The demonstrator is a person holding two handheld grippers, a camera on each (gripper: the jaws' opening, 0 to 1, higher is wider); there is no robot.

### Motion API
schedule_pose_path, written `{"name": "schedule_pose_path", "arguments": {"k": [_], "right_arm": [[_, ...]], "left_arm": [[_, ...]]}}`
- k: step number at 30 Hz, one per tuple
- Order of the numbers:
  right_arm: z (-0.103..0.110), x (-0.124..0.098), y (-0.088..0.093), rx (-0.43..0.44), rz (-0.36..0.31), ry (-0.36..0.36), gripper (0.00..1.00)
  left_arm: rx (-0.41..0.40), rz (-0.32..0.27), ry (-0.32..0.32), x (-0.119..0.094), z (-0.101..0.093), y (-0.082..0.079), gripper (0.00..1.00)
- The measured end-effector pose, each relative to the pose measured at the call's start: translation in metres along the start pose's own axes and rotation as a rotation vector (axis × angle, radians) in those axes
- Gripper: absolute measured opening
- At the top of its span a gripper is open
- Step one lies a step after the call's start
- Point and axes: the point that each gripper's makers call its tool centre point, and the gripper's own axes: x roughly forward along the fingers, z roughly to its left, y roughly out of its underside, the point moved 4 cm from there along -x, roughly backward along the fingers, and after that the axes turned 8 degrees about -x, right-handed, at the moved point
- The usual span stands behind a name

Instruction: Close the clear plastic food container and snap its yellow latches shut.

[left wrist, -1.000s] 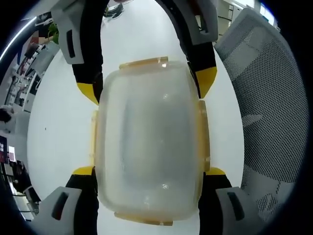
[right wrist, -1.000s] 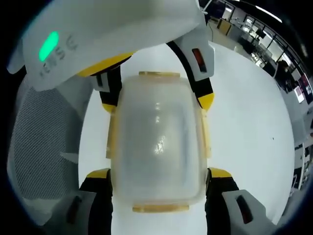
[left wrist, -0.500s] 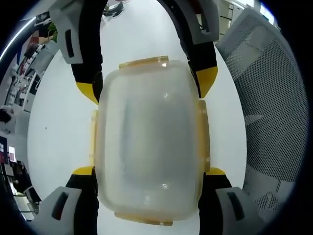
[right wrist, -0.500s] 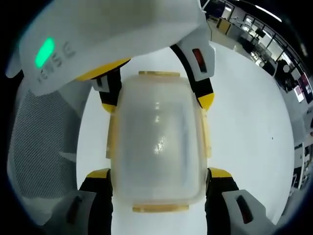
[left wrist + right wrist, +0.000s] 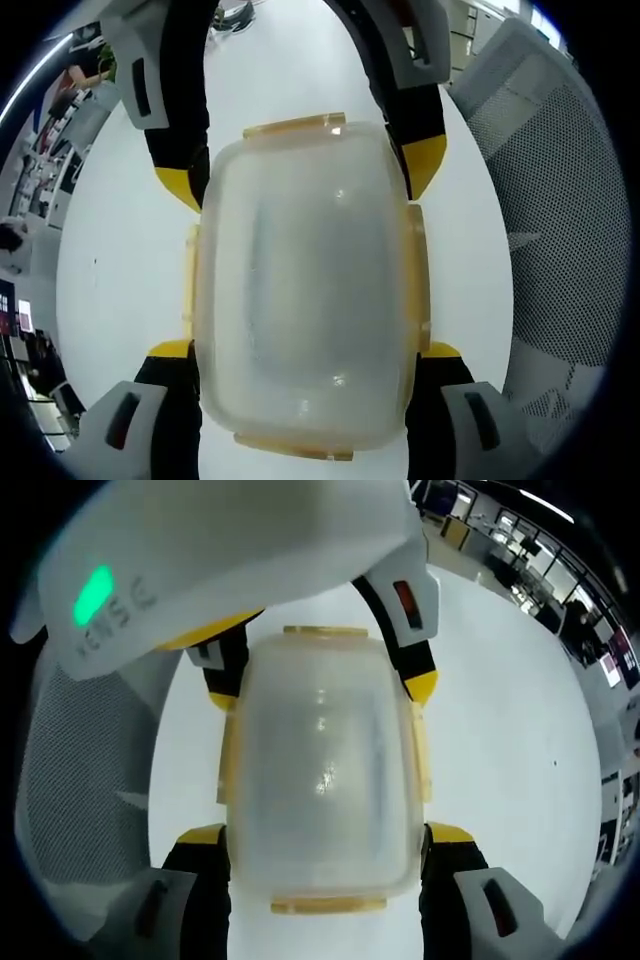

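- The clear, rounded-rectangular plastic food container (image 5: 305,290) has cloudy, translucent walls with small glints of light on them, and pale yellow latches along its edges.
- It lies on a white worktop (image 5: 110,250), held between the two hand-held grippers, one at each of its short ends.
- In the left gripper view four yellow latches can be counted: one at the far end (image 5: 295,126), one at the near end (image 5: 295,446), and one on each long side (image 5: 418,270); they lie flat against the container's rim, but whether they are snapped home cannot be told.
- In the right gripper view the same container (image 5: 320,765) shows the same four latches, the far one (image 5: 325,632) and the near one (image 5: 328,906) clearest.
- Nothing can be made out inside the container through its frosted wall.
- The left hand-held gripper (image 5: 305,352) has its black jaws with yellow tips spread apart, one touching each side of the container's near end; it looks clamped on the container.
- The right hand-held gripper (image 5: 326,835) stands likewise, its yellow-tipped jaws pressed to both sides of its end of the container.
- In each view the other gripper comes down from the top: the right one (image 5: 300,175) in the left gripper view, the left one (image 5: 320,685) in the right gripper view.
- One grey mesh chair back (image 5: 560,220) stands beside the worktop.
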Motion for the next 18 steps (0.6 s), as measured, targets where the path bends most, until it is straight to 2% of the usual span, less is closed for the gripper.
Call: {"name": "schedule_pose_path", "arguments": {"k": [18], "right_arm": [[-0.02,0.002,0.002,0.008,-0.002,0.005,0.78]], "left_arm": [[0.003,0.0,0.0,0.005,0.021,-0.001,0.85]]}}
